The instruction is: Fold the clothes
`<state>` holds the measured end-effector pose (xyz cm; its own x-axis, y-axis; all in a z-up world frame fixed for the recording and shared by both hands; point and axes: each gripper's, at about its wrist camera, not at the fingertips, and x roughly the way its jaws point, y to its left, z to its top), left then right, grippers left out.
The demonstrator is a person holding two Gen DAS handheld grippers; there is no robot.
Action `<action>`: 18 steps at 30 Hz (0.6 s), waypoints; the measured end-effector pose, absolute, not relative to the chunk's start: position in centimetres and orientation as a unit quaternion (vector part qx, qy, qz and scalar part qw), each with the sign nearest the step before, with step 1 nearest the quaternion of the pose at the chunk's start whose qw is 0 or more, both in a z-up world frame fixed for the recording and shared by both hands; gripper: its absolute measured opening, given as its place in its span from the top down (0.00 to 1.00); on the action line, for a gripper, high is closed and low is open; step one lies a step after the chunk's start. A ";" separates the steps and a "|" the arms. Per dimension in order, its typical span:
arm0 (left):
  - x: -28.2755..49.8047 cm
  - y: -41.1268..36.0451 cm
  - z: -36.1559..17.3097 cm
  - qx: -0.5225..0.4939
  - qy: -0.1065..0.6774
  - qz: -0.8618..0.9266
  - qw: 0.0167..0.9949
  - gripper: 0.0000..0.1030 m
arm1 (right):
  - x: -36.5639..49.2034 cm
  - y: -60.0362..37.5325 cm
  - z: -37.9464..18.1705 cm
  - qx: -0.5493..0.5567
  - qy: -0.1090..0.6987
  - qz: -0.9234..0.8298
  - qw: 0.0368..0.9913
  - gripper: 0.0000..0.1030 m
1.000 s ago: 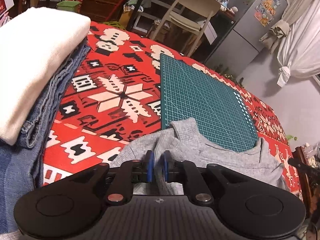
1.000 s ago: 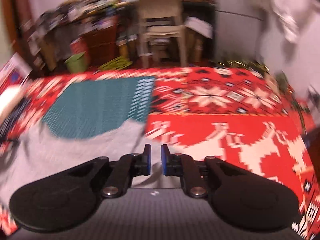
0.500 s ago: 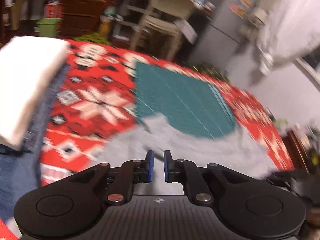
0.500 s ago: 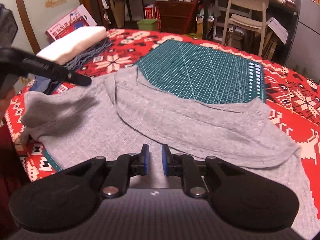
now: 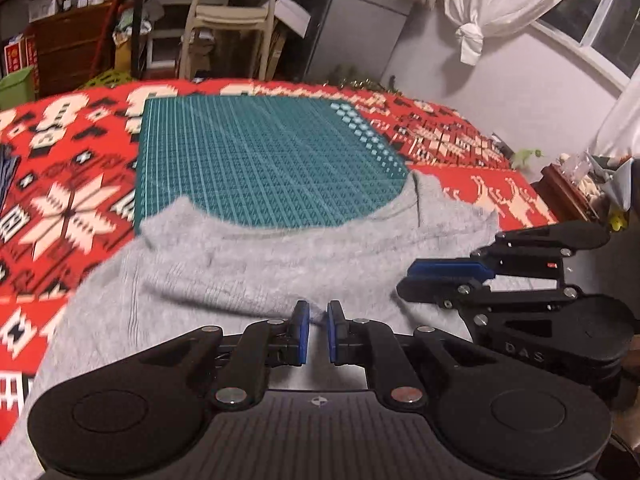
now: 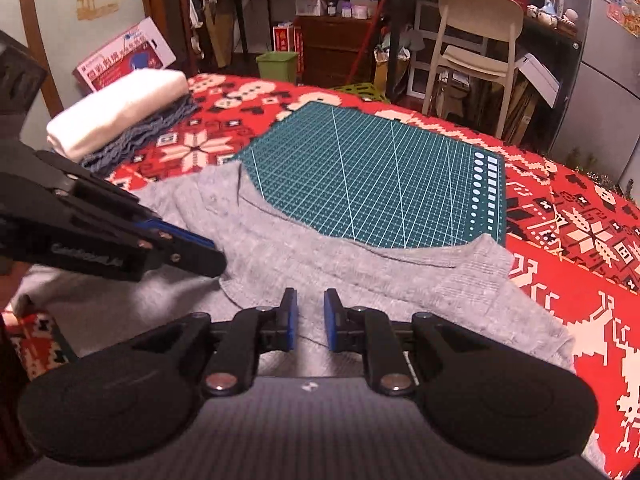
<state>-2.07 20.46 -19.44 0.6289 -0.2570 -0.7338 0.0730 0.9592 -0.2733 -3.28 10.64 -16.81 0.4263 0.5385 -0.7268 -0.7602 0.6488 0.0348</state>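
Observation:
A grey shirt lies flat on the red patterned tablecloth, its far edge over a green cutting mat. A folded upper layer crosses the shirt. My left gripper sits low at that layer's near edge, jaws a narrow slit apart with a pinch of grey cloth in them. In the right wrist view the left gripper reaches in from the left, right above the layer's corner. My right gripper hovers over the shirt's near part, jaws nearly together, nothing discernible between them. It also shows as the right gripper beside the left one.
A folded white garment lies on folded denim at the table's back left. A beige chair, a green bin and cluttered shelves stand beyond the table. A small wooden stand is off the right edge.
Both grippers have swung in toward the middle of the shirt. The left one moved right, away from the folded stack, and the right gripper now shows beside it. Jaw gaps look unchanged.

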 end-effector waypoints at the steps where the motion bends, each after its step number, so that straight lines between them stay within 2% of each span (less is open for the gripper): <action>1: -2.0 20.6 -19.2 -0.109 0.418 -0.091 0.897 0.91 | -3.4 10.5 -16.7 -0.151 0.366 0.392 0.830 0.82; 11: -4.0 20.7 -20.3 -0.068 0.451 -0.087 0.886 0.91 | -4.9 8.9 -16.8 -0.145 0.370 0.389 0.831 0.79; 18: -1.4 19.4 -19.8 -0.054 0.440 -0.100 0.891 0.91 | -5.4 7.7 -16.3 -0.139 0.370 0.381 0.835 0.76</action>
